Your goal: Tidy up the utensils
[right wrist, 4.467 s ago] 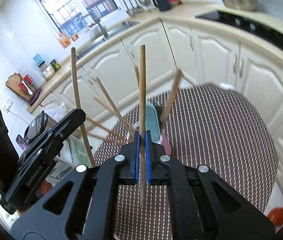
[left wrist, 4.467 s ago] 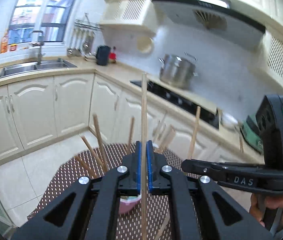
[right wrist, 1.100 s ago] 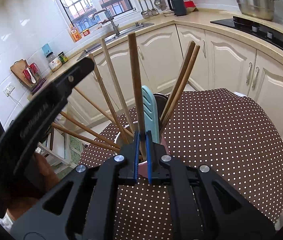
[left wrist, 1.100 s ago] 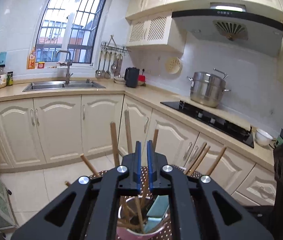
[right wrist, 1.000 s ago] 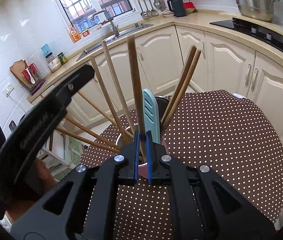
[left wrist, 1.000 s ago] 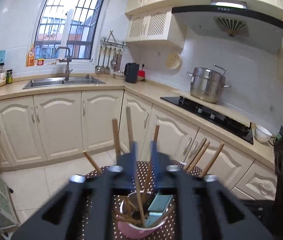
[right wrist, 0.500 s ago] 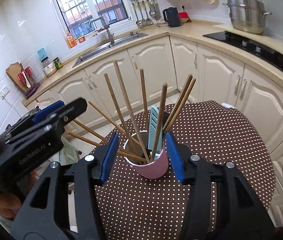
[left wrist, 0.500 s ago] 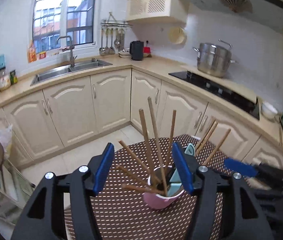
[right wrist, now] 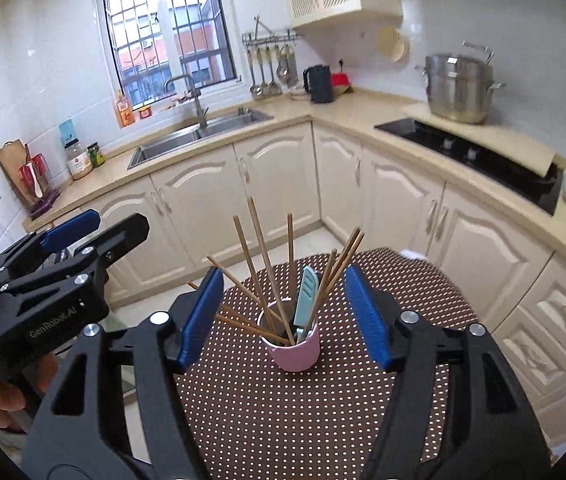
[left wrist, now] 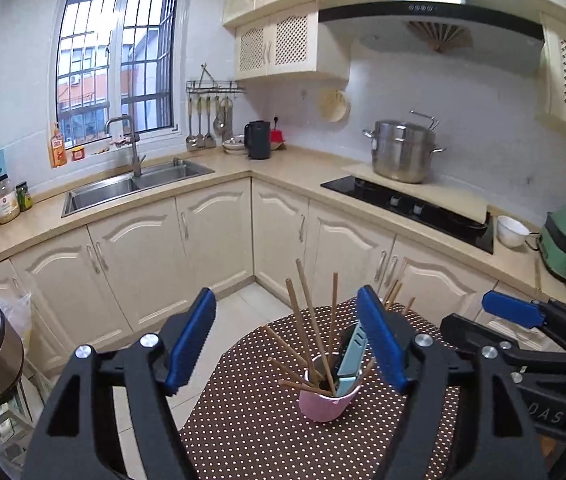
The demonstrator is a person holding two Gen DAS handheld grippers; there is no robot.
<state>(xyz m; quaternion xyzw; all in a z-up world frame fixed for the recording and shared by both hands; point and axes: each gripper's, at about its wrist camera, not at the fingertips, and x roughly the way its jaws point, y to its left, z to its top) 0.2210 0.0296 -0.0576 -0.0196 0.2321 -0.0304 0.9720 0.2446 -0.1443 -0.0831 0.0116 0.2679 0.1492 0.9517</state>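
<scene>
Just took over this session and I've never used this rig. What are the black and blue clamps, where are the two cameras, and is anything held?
A person holds a two-finger gripper in each hand; each camera looks along its own fingers. The left gripper and right gripper are both opening, with nothing between the pads. Each also shows at the other view's edge. On the dotted tablecloth stands a pink cup holding wooden chopsticks and a light blue utensil.

steel pot [left wrist: 401, 151] on counter | black kettle [left wrist: 258, 140] | sink [left wrist: 135, 185] under window
</scene>
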